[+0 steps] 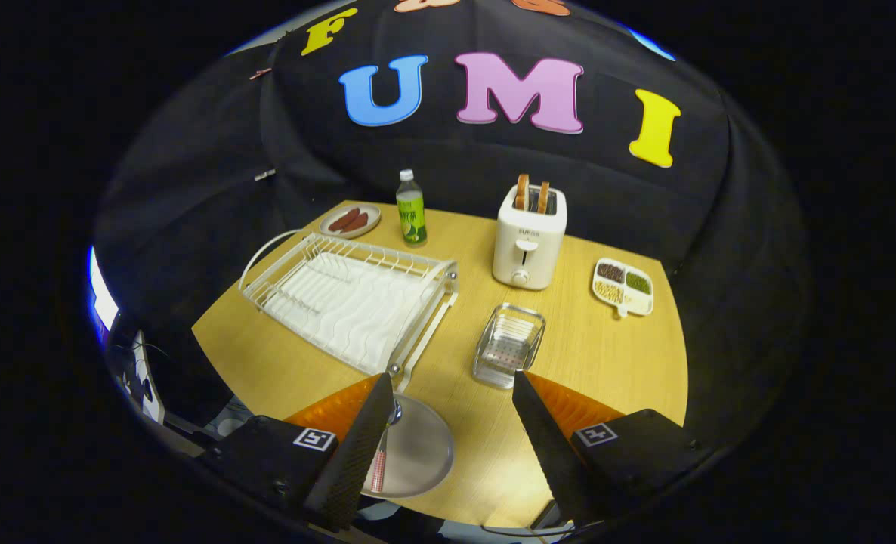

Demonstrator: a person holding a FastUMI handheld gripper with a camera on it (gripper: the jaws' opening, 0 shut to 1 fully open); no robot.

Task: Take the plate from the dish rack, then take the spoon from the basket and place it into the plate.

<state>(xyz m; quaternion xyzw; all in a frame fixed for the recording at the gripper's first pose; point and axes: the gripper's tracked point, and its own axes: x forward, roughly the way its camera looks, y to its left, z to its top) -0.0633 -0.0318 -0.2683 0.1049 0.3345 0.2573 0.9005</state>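
A: How was the gripper (448, 423) seen?
B: Spread wide, nothing held.
A: And the spoon (381, 453)?
B: It was seen on the plate (418, 453) (desk (607, 355), near the dish rack (350, 298)), basket (508, 345) just ahead

Table layout as seen from the gripper view.
The gripper (452, 431), fingers apart, sits above the table's (614, 363) near edge. The plate (418, 449) with the spoon (380, 461) in it lies between the fingers, nearer the left one. The dish rack (350, 298) is beyond-left and the basket (508, 344) just ahead. The toaster (529, 238) stands behind the basket, the bottle (411, 208) to its left and the divided dish (622, 287) to its right.
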